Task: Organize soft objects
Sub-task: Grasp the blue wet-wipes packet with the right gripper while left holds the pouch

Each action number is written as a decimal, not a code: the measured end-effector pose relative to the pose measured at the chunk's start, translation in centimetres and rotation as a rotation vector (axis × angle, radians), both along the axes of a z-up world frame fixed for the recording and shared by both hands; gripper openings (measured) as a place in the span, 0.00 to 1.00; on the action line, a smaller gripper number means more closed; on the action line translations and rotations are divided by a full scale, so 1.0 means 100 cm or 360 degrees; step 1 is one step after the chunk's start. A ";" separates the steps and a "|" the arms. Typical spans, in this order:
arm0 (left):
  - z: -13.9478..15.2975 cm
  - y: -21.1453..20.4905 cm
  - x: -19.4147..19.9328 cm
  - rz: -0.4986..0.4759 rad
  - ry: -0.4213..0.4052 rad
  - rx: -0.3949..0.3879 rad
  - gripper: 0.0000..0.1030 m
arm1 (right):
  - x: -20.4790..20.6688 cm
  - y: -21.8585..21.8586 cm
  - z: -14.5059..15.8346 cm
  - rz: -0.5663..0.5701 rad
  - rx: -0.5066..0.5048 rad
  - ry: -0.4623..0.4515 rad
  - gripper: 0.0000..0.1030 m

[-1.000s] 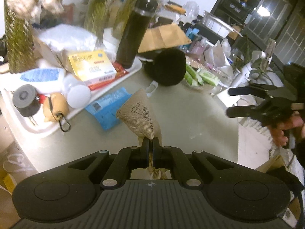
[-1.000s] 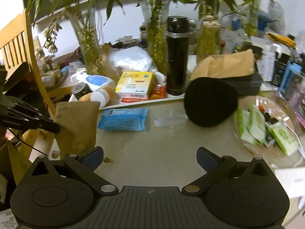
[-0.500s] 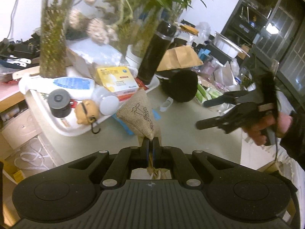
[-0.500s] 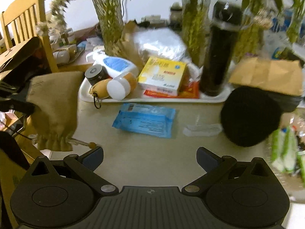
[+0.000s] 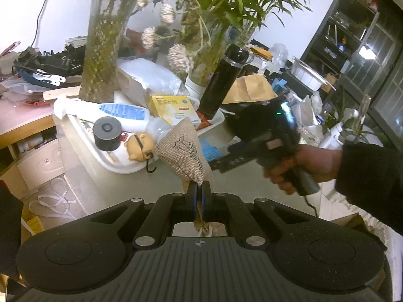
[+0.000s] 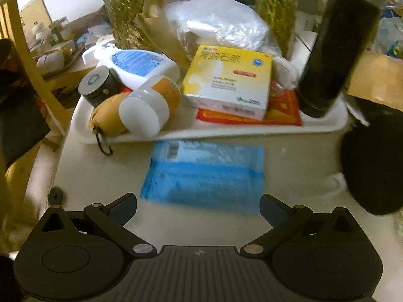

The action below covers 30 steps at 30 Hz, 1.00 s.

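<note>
- Presently, the burlap pouch (image 5: 181, 151) is pinched near its drawstring end by the left gripper (image 5: 199, 193); jaws closed tight on the fabric; pouch body held up ahead of the fingers, above the table (image 5: 141, 186).
- The right gripper (image 6: 199, 207) is spread wide w/ nothing between the fingers; its blue pads (image 6: 123, 207) are seen either side of the near edge of a blue wipes pack (image 6: 205, 173), which lies flat on the table just ahead; contact can't be told.
- In the left view, the right gripper (image 5: 216, 162) is seen fwd and to the right, held in the right hand (image 5: 302, 168); its tips are near the pouch.
- Beyond the wipes pack a white tray (image 6: 226, 130) is set; on it a yellow box (image 6: 229, 80), a black flask (image 6: 332, 50) upright, a lotion bottle (image 6: 138, 64) lying down, a small plush bear (image 6: 108, 117) at the near-left corner.
- A black soft hat (image 6: 375, 161) is seen to the right of the right gripper, on the table beside the tray.
</note>
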<state>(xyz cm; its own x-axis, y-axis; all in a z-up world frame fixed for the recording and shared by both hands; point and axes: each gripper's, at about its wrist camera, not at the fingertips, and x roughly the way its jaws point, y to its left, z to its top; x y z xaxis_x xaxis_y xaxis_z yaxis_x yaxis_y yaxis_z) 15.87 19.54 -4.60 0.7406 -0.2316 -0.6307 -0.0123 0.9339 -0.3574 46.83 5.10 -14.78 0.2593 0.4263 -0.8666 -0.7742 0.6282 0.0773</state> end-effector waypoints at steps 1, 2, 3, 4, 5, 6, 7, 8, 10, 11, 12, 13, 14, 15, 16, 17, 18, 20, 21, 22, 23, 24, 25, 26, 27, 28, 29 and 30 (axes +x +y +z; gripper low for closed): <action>0.000 0.001 -0.002 0.0003 0.0001 -0.0001 0.03 | 0.001 0.006 -0.003 -0.0013 -0.0010 -0.0010 1.00; 0.000 0.002 -0.003 0.0006 0.0003 -0.0004 0.03 | 0.003 0.012 -0.006 -0.0029 -0.0013 -0.0018 1.00; 0.000 0.003 -0.005 0.0010 0.0004 -0.0008 0.03 | 0.004 0.016 -0.009 -0.0041 -0.0009 -0.0015 1.00; 0.000 0.004 -0.006 0.0011 0.0005 -0.0012 0.04 | 0.006 0.020 -0.012 -0.0053 -0.0009 -0.0014 1.00; 0.001 0.005 -0.007 0.0012 0.0003 -0.0012 0.04 | 0.008 0.024 -0.015 -0.0070 -0.0011 -0.0019 1.00; 0.001 0.006 -0.008 0.0013 0.0002 -0.0012 0.04 | 0.009 0.027 -0.018 -0.0084 -0.0013 -0.0029 1.00; 0.001 0.007 -0.009 0.0015 -0.0001 -0.0015 0.04 | 0.011 0.030 -0.020 -0.0097 -0.0015 -0.0040 1.00; 0.002 0.007 -0.010 0.0015 -0.0004 -0.0018 0.04 | 0.012 0.033 -0.023 -0.0111 -0.0015 -0.0046 1.00; 0.004 0.008 -0.011 0.0014 -0.0011 -0.0020 0.04 | 0.012 0.037 -0.026 -0.0133 -0.0021 -0.0085 1.00; 0.005 0.007 -0.011 0.0014 -0.0015 -0.0021 0.03 | 0.011 0.040 -0.027 -0.0124 -0.0034 -0.0109 1.00; 0.006 0.007 -0.011 0.0012 -0.0020 -0.0022 0.03 | 0.011 0.041 -0.029 -0.0113 -0.0049 -0.0124 1.00; 0.007 0.007 -0.012 0.0010 -0.0025 -0.0022 0.03 | 0.010 0.043 -0.030 -0.0102 -0.0063 -0.0142 1.00; 0.008 0.007 -0.012 0.0010 -0.0030 -0.0023 0.03 | 0.008 0.044 -0.031 -0.0089 -0.0079 -0.0161 1.00; 0.009 0.006 -0.012 0.0008 -0.0034 -0.0027 0.04 | 0.007 0.045 -0.031 -0.0079 -0.0086 -0.0171 1.00; 0.009 0.005 -0.012 0.0007 -0.0037 -0.0029 0.04 | 0.006 0.046 -0.031 -0.0073 -0.0098 -0.0175 1.00; 0.009 0.005 -0.012 0.0006 -0.0038 -0.0032 0.03 | 0.005 0.047 -0.031 -0.0064 -0.0110 -0.0182 1.00; 0.009 0.004 -0.012 0.0004 -0.0038 -0.0035 0.03 | 0.005 0.048 -0.031 -0.0042 -0.0130 -0.0193 1.00; 0.010 0.003 -0.012 0.0000 -0.0039 -0.0034 0.03 | 0.004 0.050 -0.035 0.0004 -0.0177 -0.0209 1.00; 0.010 0.003 -0.012 -0.0001 -0.0039 -0.0034 0.04 | 0.004 0.049 -0.037 0.0036 -0.0194 -0.0226 1.00; 0.010 0.003 -0.012 -0.0001 -0.0039 -0.0034 0.03 | 0.004 0.047 -0.038 0.0052 -0.0184 -0.0236 1.00; 0.010 0.002 -0.012 0.0000 -0.0039 -0.0033 0.03 | 0.006 0.046 -0.039 0.0048 -0.0170 -0.0218 1.00; 0.010 0.002 -0.012 -0.0001 -0.0038 -0.0035 0.03 | 0.007 0.045 -0.039 0.0049 -0.0163 -0.0210 1.00; 0.010 0.002 -0.012 -0.0002 -0.0038 -0.0034 0.03 | 0.008 0.044 -0.039 0.0055 -0.0162 -0.0211 1.00; 0.010 0.001 -0.013 -0.0002 -0.0036 -0.0031 0.04 | 0.008 0.044 -0.039 0.0061 -0.0159 -0.0207 1.00; 0.011 0.002 -0.013 0.0002 -0.0035 -0.0031 0.04 | 0.008 0.043 -0.039 0.0066 -0.0159 -0.0204 1.00; 0.011 0.002 -0.013 0.0003 -0.0035 -0.0031 0.04 | 0.008 0.043 -0.039 0.0072 -0.0160 -0.0201 1.00; 0.012 0.002 -0.014 0.0005 -0.0037 -0.0030 0.04 | 0.008 0.042 -0.039 0.0077 -0.0159 -0.0199 1.00; 0.012 0.002 -0.014 0.0007 -0.0037 -0.0028 0.04 | 0.008 0.042 -0.039 0.0071 -0.0155 -0.0190 1.00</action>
<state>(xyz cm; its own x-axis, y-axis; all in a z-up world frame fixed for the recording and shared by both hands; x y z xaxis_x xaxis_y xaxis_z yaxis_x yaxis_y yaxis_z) 14.45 19.76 -3.39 0.7562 -0.2390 -0.6091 -0.0081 0.9275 -0.3738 47.60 9.29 -18.68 0.3455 0.3553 -0.8685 -0.8016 0.5929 -0.0763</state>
